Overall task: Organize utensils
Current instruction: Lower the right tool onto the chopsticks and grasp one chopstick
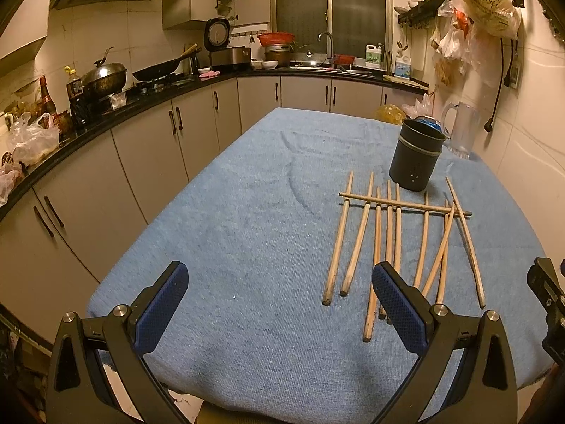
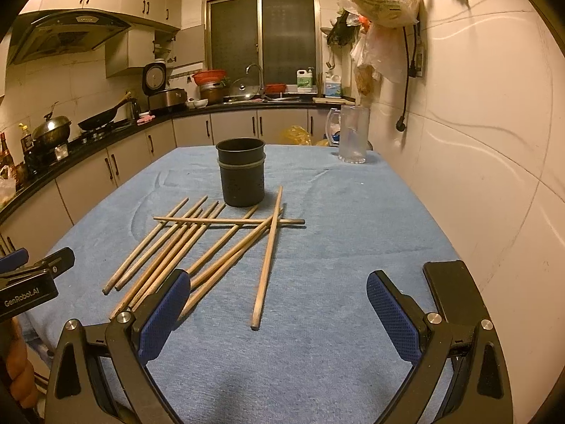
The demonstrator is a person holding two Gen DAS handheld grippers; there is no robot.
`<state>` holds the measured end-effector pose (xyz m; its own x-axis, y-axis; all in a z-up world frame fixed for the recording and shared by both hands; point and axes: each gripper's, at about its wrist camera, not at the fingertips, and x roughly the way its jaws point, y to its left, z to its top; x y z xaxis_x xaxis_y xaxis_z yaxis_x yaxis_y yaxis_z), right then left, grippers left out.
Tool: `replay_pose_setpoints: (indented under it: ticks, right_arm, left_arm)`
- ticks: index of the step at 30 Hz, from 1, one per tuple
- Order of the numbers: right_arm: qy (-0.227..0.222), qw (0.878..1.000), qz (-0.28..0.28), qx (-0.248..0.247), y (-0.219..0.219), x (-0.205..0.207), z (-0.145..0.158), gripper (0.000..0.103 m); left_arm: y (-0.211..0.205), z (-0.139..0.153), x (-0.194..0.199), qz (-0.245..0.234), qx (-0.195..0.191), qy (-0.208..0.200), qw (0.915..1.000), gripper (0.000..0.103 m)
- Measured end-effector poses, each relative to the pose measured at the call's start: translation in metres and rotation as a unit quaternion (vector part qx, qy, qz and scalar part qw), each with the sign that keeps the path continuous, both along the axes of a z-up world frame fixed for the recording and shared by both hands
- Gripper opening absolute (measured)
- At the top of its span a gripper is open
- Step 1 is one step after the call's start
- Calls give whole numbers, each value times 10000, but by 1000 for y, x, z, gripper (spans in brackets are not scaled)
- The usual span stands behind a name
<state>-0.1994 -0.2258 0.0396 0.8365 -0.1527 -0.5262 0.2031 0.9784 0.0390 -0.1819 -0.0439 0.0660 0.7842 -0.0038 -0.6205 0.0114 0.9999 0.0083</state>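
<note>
Your left claw [image 1: 280, 295] and right claw [image 2: 279, 300] both gape wide, empty. Loose wooden chopsticks [image 2: 197, 243] lie scattered on the blue-towelled surface [image 2: 335, 247], ahead-left of the right claw. Dark cylindrical perforated holder [image 2: 242, 176] stands beyond them; clear plastic jug [image 2: 351, 134] farther right.

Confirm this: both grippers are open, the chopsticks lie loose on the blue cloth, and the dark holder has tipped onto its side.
Not quite. The dark holder stands upright, as the right wrist view shows. The rest holds: the left gripper and right gripper are open, and the chopsticks lie loose on the blue cloth.
</note>
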Motion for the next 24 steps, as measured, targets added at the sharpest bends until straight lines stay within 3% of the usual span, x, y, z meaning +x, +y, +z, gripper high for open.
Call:
replay_pose_setpoints:
  ticks: [9, 15, 18, 24]
  right_arm:
    - [-37, 9949, 851, -545, 11, 27, 21, 98]
    - [212, 9859, 1580, -518, 16, 53, 28, 96]
    - [336, 9756, 2043, -730, 26, 67, 26, 89]
    - [866, 9481, 2934, -867, 37, 113, 21, 60]
  left_arm:
    - [7, -2, 16, -10, -35, 221, 9997, 103]
    - [4, -2, 32, -301, 77, 371, 9988, 103]
    - [7, -2, 42, -365, 25, 486, 9982, 103]
    - [14, -6, 52, -384, 79, 534, 9978, 103]
